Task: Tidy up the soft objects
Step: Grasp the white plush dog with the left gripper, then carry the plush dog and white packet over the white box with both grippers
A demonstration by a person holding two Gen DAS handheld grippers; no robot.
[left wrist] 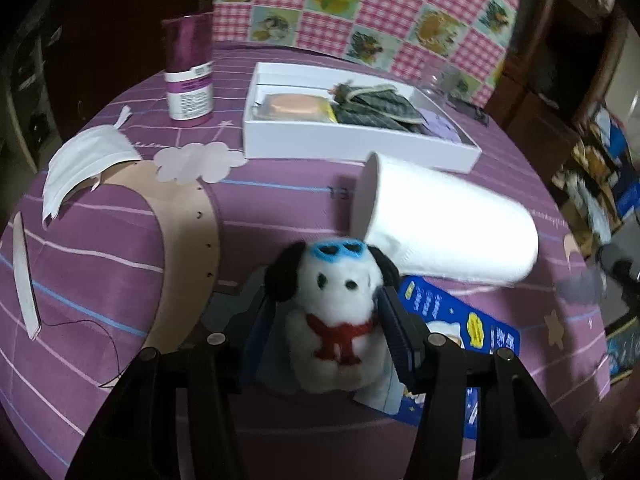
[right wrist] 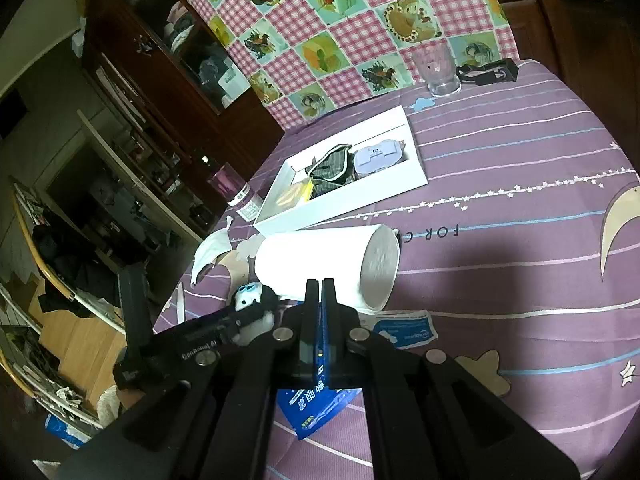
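The left gripper (left wrist: pixel 332 316) clamps the toy dog (left wrist: pixel 336 312) upright, facing back; the right gripper (right wrist: pixel 319 312) pinches a blue packet (right wrist: pixel 316 404).

Fuzzy felted wool on toy dog (left wrist: pixel 334 312). Soft, faintly embossed paper on roll (left wrist: pixel 448 220). Matt woven cloth over tabletop (right wrist: pixel 520 184). Smooth white card for box (left wrist: pixel 352 146). Glossy printed plastic on blue packet (right wrist: pixel 316 404). Clear glass cup (right wrist: pixel 438 70).
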